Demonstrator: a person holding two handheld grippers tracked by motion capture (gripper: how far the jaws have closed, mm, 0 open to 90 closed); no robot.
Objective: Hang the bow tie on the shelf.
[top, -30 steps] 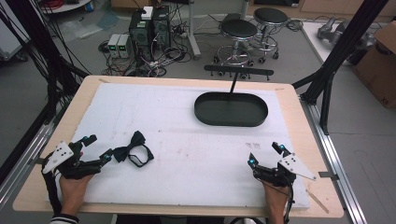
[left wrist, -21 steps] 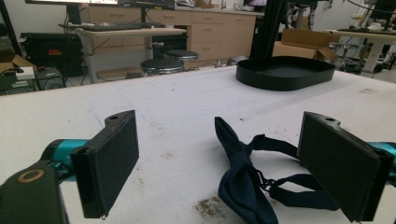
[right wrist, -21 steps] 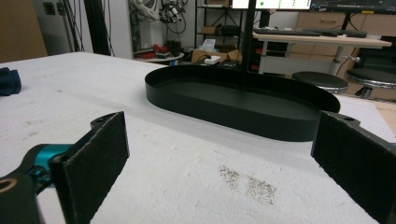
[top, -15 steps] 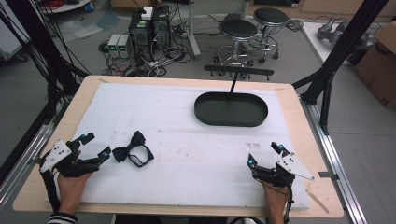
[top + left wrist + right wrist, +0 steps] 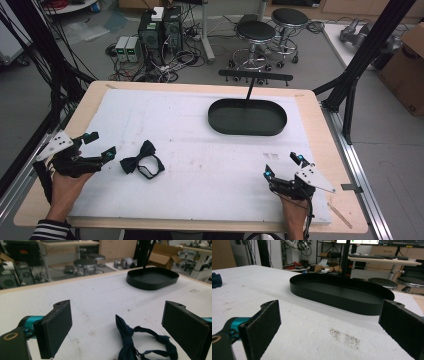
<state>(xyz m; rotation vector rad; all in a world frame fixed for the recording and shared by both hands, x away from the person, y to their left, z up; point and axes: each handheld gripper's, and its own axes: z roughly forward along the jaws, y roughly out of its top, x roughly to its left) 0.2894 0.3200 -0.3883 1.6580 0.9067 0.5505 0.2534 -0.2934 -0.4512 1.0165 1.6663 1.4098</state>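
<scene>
A dark navy bow tie lies flat on the white mat, left of centre. My left gripper stands open just to its left, jaws pointing at it; in the left gripper view the bow tie lies low between the two black jaws, untouched. A black oval tray with an upright rod sits at the far right of the mat. My right gripper rests open near the front right, nothing between its jaws. The right gripper view has the tray ahead and a corner of the bow tie at far left.
The mat covers a wooden table with black frame posts at both sides. A black bar tops the tray's rod. A grey smudge marks the mat in front of my right gripper. Stools and computer boxes stand on the floor beyond.
My left gripper has drawn slightly back to the left, away from the bow tie. The bow tie, the tray and my right gripper have stayed put.
</scene>
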